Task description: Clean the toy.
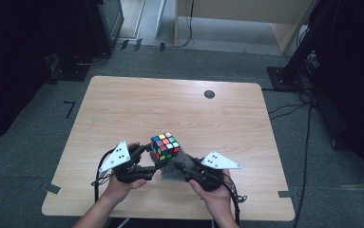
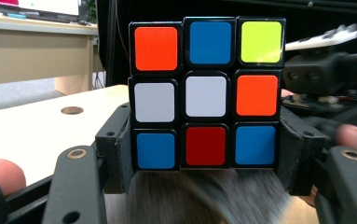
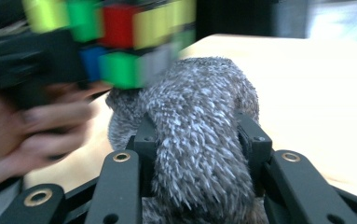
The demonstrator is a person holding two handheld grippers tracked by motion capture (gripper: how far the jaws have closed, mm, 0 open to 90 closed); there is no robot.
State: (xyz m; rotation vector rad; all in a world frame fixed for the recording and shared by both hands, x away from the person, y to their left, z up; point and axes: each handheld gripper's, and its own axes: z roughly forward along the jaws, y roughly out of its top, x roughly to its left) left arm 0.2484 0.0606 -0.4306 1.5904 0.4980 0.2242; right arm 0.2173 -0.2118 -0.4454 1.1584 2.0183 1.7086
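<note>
From above, my left gripper [image 1: 144,159] lifts the puzzle cube [image 1: 165,146] clear of the counter [image 1: 122,109], at its six o'clock edge, so my right gripper [image 1: 185,169] can wipe beneath with the grey fuzzy cloth [image 1: 170,170].

Left gripper view: my fingers [image 2: 120,154] clamp the cube's [image 2: 206,93] bottom layer. No lettering readable.

Right gripper view: my fingers [image 3: 255,144] pinch the cloth [image 3: 199,140], cube [image 3: 120,37] at eleven o'clock.

**Dim room, bright table, blur on my right-hand feed**

From the high view I get an evenly lit table [image 1: 122,102] with soft shadows, while the surroundings fall into near black. My left gripper view is sharp on the cube [image 2: 206,95]; the grey cloth [image 2: 204,198] below it smears. My right gripper view shows the cloth crisp, the cube and hand [image 3: 31,126] motion-blurred, the background washed out.
</note>
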